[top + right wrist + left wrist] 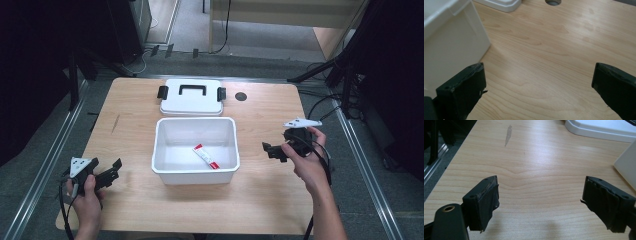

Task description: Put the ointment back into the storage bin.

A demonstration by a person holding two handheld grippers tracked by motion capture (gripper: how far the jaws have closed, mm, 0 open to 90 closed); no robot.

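The right gripper (274,150) is hovering right of centre in the high view, its jaws spread wide and gripping nothing, as its own view shows over bare wood. The left gripper (111,173) is waiting at the lower left, likewise spread and empty, low over the pale wooden tabletop (130,105).

Between them, at the centre of the frame, the open white rectangular plastic box (195,175) is standing with a small red-and-white sachet (206,156) lying slantwise on its floor, toward the right half. Just above the box, the white flat plastic lid with a black handle and two black side clips (192,102) is lying on the tabletop, close to the box's far rim but apart from it.

The step in hand is probably closing the box, the sachet being already inside. To do it well, each gripper should be taking one short end of the lid, near a clip, keeping it level while carrying it down the frame. Lowering it squarely over the rim matters; a tilted lid could catch an edge and push the light box across the wood.
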